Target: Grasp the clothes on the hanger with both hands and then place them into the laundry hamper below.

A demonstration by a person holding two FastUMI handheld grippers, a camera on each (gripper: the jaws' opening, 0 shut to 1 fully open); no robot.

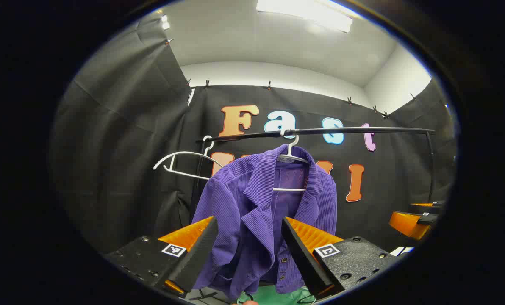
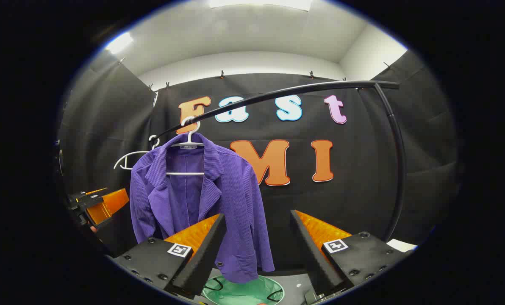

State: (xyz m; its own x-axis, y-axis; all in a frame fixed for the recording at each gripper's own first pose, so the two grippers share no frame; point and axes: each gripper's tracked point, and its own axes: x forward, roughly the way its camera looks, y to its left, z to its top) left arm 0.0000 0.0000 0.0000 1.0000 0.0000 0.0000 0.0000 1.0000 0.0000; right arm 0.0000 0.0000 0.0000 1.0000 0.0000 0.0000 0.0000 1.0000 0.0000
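Jacket: purple ribbed jacket (image 1: 266,220) hangs on a white hanger (image 1: 292,163) from the black rail (image 1: 354,130); front open, lapels spread, hem loose above the hamper.
Jacket, right gripper view: same garment (image 2: 201,203) at left of centre, hanger hook (image 2: 191,127) over the rail (image 2: 303,89) near its low end.
Hamper: green laundry hamper (image 2: 244,292) sits on the floor directly under the jacket's hem; a strip of its green rim (image 1: 278,296) shows below the jacket in the left gripper view.
Spare hanger: 1 bare white hanger (image 1: 184,163) hangs on the rail beside the jacket, apart from it.
Left gripper: left gripper (image 1: 248,243) has its 2 fingers spread wide, the jacket's front seen in the gap between them; whether either finger touches the cloth cannot be told. It appears again at the left edge of the right gripper view (image 2: 102,203).
Right gripper: right gripper (image 2: 259,241) has its fingers spread wide, holding nothing; the jacket's side and hem lie behind its left finger. It shows far right in the left gripper view (image 1: 417,218).
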